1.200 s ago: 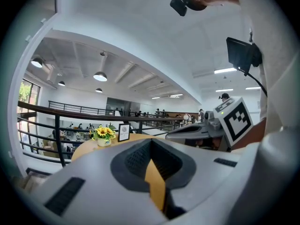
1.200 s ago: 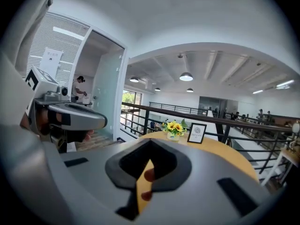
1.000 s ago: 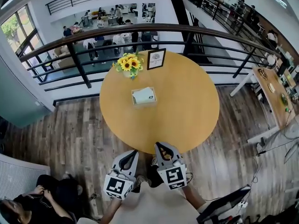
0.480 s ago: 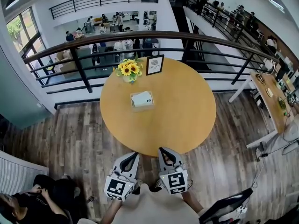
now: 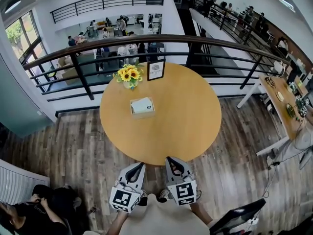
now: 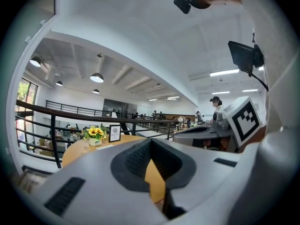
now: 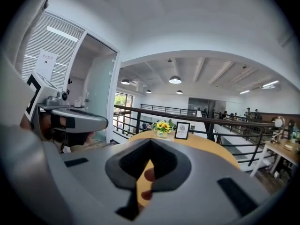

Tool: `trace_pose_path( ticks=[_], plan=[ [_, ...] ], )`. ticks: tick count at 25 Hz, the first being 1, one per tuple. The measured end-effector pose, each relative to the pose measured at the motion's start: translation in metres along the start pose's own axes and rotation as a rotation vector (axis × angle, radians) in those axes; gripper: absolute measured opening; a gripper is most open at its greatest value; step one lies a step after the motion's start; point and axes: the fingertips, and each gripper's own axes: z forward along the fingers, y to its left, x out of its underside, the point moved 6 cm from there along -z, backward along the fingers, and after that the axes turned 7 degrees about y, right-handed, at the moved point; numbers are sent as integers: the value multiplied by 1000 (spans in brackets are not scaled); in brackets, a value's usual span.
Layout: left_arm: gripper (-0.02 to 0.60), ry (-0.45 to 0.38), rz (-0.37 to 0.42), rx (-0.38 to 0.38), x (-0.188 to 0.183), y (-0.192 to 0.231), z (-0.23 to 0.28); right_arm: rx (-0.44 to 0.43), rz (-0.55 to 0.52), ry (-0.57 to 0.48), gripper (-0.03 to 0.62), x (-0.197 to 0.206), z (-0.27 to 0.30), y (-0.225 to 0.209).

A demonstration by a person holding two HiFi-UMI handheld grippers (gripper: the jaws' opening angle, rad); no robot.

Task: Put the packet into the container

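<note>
Two claws sit low at the near edge of the scene, side by side and apart from each other, both pointing toward the round table. The left gripper [image 6: 150, 141] has its dark pads pressed together at the tips with nothing pinched there; only a tan sliver shows through the gap behind the tips. The right gripper [image 7: 150, 143] is likewise closed tip to tip and carries nothing. Both hang just short of the near rim of the round wooden table [image 5: 190, 121], over the plank floor [image 5: 63, 146], not touching the tabletop. Farther out, a little left of the table's middle, the shallow tan container [image 5: 143, 114] rests flat. The pale packet [image 5: 142, 105] lies inside its rim, well apart from both claws. Beyond it, at the far edge of the table, a small vase of sunflowers [image 5: 127, 76] stands on the left, with an upright framed sign [image 5: 156, 70] just to its right. A dark curved railing [image 5: 220, 42] runs behind the table. At the near left a seated person [image 5: 29, 214] in dark clothes is partly in view.
</note>
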Motion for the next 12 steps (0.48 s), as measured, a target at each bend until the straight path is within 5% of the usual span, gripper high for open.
trace_pose_path(
  ticks=[12],
  plan=[
    [5,2,10,-18,-3,1,13,-11,-2,2,5,1,6,-10]
  ],
)
